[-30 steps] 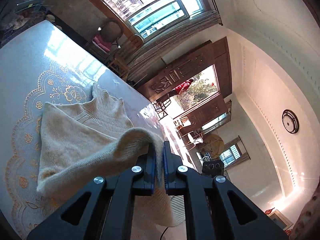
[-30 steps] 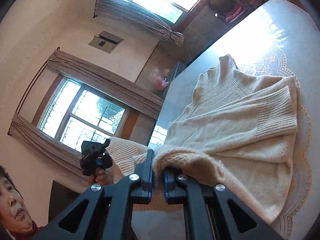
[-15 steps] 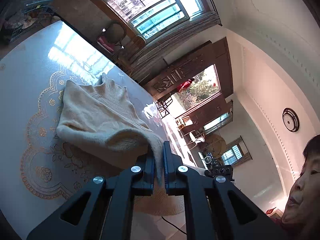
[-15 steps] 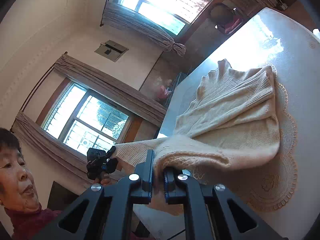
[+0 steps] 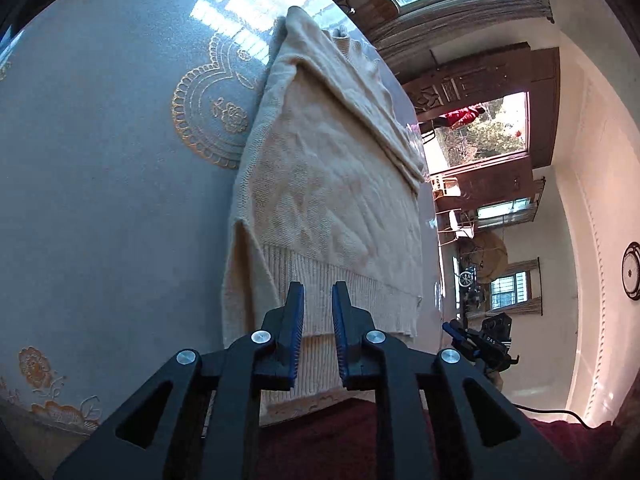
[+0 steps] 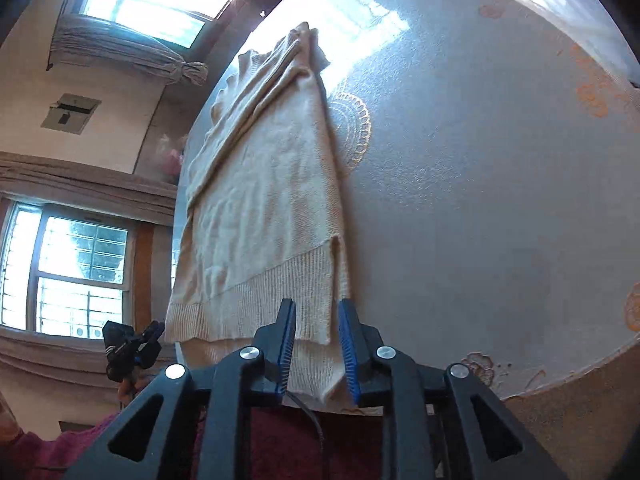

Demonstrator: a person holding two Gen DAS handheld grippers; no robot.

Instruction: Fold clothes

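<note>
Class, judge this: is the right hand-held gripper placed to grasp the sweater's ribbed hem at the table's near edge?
Probably yes. The right hand-held gripper is open, the sweater hem lies between its fingers, and nothing blocks it.

The left tongs (image 5: 318,296) stand with blue-lined fingers (image 5: 296,320) parted, nothing between them, pointing toward the far side. The right tongs (image 6: 317,314) stand likewise, gap slightly wider, holding nothing. Each shows in the other's view, level beside it at the near edge.
</note>
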